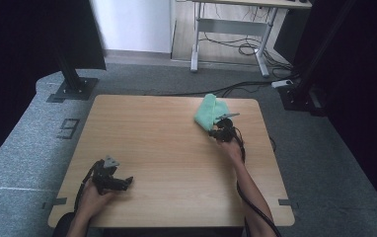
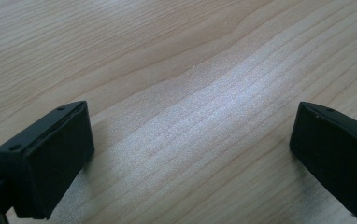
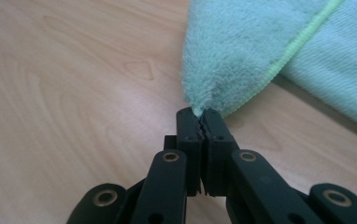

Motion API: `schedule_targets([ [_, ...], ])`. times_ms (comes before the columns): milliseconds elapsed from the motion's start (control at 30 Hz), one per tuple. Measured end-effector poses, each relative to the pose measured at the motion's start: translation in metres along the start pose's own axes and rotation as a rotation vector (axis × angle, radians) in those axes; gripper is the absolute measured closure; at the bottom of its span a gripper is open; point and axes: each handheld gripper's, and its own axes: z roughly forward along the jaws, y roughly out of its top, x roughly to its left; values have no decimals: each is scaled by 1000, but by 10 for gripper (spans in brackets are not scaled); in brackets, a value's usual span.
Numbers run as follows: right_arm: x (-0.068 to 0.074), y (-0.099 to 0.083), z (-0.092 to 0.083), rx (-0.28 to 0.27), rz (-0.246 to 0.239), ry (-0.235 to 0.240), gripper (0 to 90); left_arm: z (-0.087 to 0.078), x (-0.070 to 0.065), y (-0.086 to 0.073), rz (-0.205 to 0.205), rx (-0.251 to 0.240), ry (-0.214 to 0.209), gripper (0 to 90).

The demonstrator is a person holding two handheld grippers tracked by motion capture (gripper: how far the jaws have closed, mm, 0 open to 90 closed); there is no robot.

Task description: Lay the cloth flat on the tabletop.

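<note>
A mint-green cloth [image 1: 209,111] lies folded at the far right of the wooden table [image 1: 167,148]. My right gripper [image 1: 219,130] sits at its near edge, and in the right gripper view the cloth [image 3: 242,56] has one corner pinched between the closed jaws of the right gripper [image 3: 200,113]. That corner is lifted slightly into a peak. My left gripper [image 1: 127,181] rests low at the near left of the table; in the left gripper view the left gripper [image 2: 190,140] stands wide open over bare wood.
A desk frame [image 1: 231,29] with loose cables on the floor stands beyond the table. Black stand posts [image 1: 70,74] flank the far corners. A grey floor mat surrounds the table.
</note>
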Motion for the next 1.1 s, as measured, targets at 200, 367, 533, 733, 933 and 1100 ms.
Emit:
schedule_targets([
  [200, 7, -7, -8, -5, -14, 11, 866, 0, 0, 0, 0, 0, 0, 0],
  [367, 17, -12, -16, -11, -37, 26, 867, 0, 0, 0, 0, 0, 0, 0],
  [533, 32, -17, -23, -11, -68, 48, 867, 0, 0, 0, 0, 0, 0, 0],
  [733, 51, -25, -27, -8, -96, 77, 867, 0, 0, 0, 1, 2, 0, 0],
  [933, 73, -33, -28, -6, -119, 120, 867, 0, 0, 0, 0, 3, 0, 0],
  [1100, 93, -37, -28, 0, -142, 153, 867, 0, 0, 0, 0, 2, 0, 0],
])
